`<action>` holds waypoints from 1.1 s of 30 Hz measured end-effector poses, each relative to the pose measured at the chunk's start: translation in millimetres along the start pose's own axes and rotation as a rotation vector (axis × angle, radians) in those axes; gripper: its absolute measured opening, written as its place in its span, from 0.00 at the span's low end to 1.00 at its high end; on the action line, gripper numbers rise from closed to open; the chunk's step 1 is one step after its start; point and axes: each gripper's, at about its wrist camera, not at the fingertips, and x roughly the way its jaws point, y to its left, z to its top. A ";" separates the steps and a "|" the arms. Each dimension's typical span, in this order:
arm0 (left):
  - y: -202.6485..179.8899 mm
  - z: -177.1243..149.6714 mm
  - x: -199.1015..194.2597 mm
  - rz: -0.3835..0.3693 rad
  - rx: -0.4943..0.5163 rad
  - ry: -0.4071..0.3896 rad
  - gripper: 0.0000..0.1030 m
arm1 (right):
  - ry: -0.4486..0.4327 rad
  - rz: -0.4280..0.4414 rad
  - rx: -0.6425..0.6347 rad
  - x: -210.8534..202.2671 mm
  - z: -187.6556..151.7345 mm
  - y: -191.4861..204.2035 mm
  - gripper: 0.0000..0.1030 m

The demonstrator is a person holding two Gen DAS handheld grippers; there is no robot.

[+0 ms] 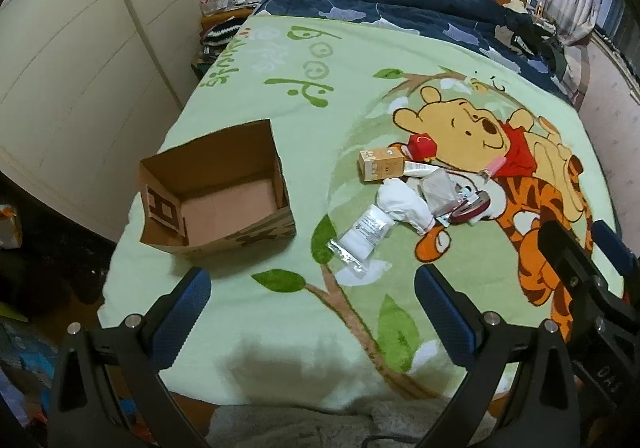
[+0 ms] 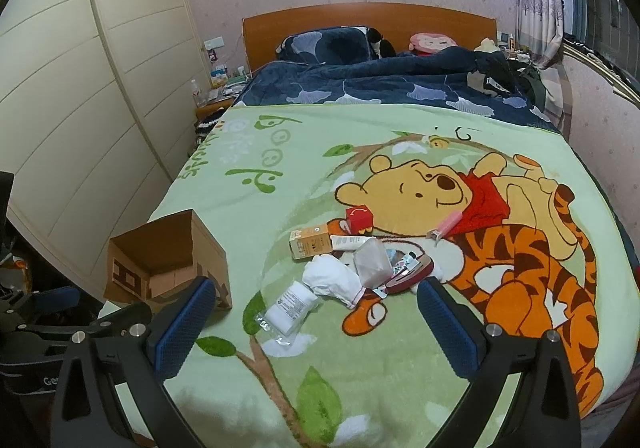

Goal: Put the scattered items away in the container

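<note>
Both of my grippers hang over the near end of the bed with nothing in them: the left gripper (image 1: pixel 312 298) has its blue pads spread wide, and the right gripper (image 2: pixel 316 310) is just as wide, so either can drop onto an item without first opening. The cardboard box (image 1: pixel 218 186) stands open-topped on the green blanket (image 1: pixel 280 152), toward the left edge of the bed and apart from the clutter; as far as I can see into it, its pinkish floor is bare, so I judge that the tidying has not begun. The scattered things lie in one loose heap to the right of the box, on the printed bear and tiger. Nearest me is a clear plastic packet (image 1: pixel 362 238) with something white inside, and touching it is a white bundle of cloth (image 1: pixel 404 204). Behind those sit a small orange carton (image 1: pixel 380 164) and a red cube (image 1: pixel 422 146) just beside it, with a white tube (image 2: pixel 348 242) lying against the carton. A crumpled translucent bag (image 2: pixel 374 262) and a dark red flat thing (image 2: pixel 412 274) overlap in the middle — I cannot tell what the latter is. A pink stick-like item (image 1: pixel 494 166) lies a little apart to the right. Since the packet is closest and uncovered, I would take it first — probably with my right gripper, which already looks along that side of the heap.
</note>
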 end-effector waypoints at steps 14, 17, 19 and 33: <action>1.2 6.6 3.2 0.026 -0.001 -0.002 1.00 | 0.014 -0.012 0.009 3.8 -0.7 -5.7 1.00; -1.6 8.0 6.3 0.025 0.004 0.005 1.00 | 0.021 -0.016 0.015 5.3 -2.0 -8.7 1.00; -5.6 9.1 10.5 0.025 0.015 0.014 1.00 | 0.029 -0.020 0.024 6.6 -3.5 -12.3 1.00; -63.9 4.3 49.3 -0.011 0.168 0.078 1.00 | 0.114 -0.111 0.128 22.3 -27.8 -63.5 1.00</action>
